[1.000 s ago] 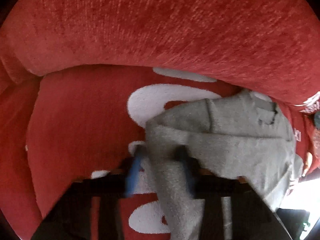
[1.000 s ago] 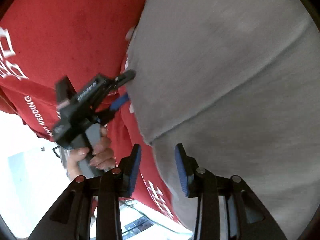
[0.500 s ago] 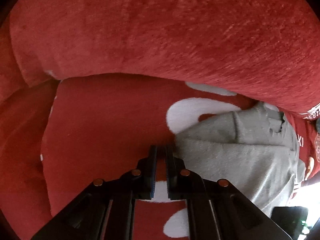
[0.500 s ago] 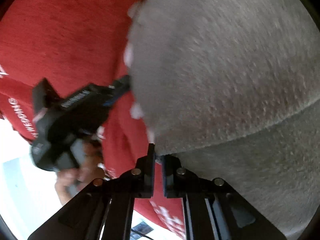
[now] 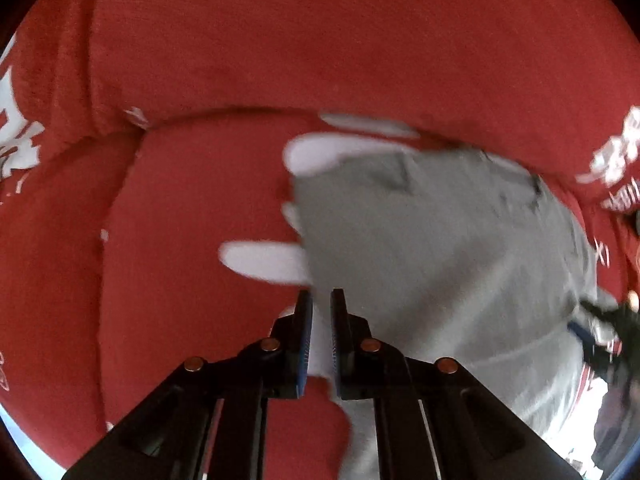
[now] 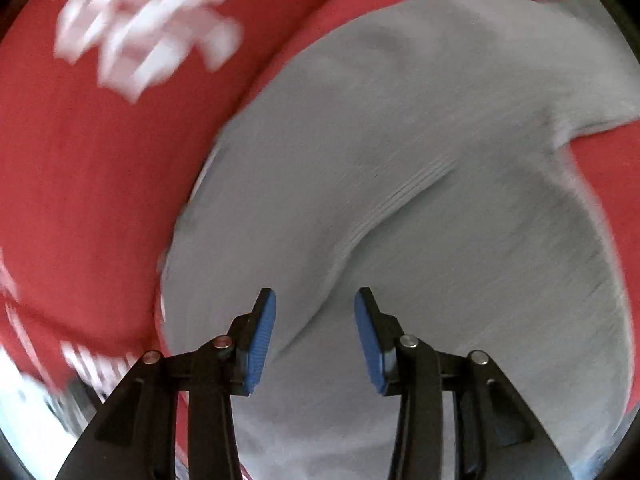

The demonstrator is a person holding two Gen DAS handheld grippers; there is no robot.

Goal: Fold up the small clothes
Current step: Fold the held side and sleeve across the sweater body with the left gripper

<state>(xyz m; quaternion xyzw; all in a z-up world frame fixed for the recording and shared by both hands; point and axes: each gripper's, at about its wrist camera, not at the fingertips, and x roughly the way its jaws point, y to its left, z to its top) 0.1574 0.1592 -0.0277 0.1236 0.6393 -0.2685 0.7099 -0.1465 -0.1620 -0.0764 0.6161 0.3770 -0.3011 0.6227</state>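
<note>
A small grey knitted garment (image 5: 432, 248) lies spread on a red sofa seat (image 5: 192, 240) with white lettering. My left gripper (image 5: 321, 300) is nearly shut at the garment's left edge; I see only white print between its blue pads, no cloth. The right gripper shows blurred at the garment's right edge in the left wrist view (image 5: 592, 320). In the right wrist view the garment (image 6: 400, 160) fills the frame, with a ribbed fold line across it. My right gripper (image 6: 314, 300) is open just above it, holding nothing.
The red sofa backrest (image 5: 320, 40) rises behind the seat. A red cover with white lettering (image 6: 140, 20) lies at the upper left of the right wrist view. Bright floor shows at the lower left (image 6: 24, 400).
The right gripper was shut at the garment's edge half a second ago and is now open above the cloth. The left gripper stayed narrow and swung; the garment now lies flatter and wider.
</note>
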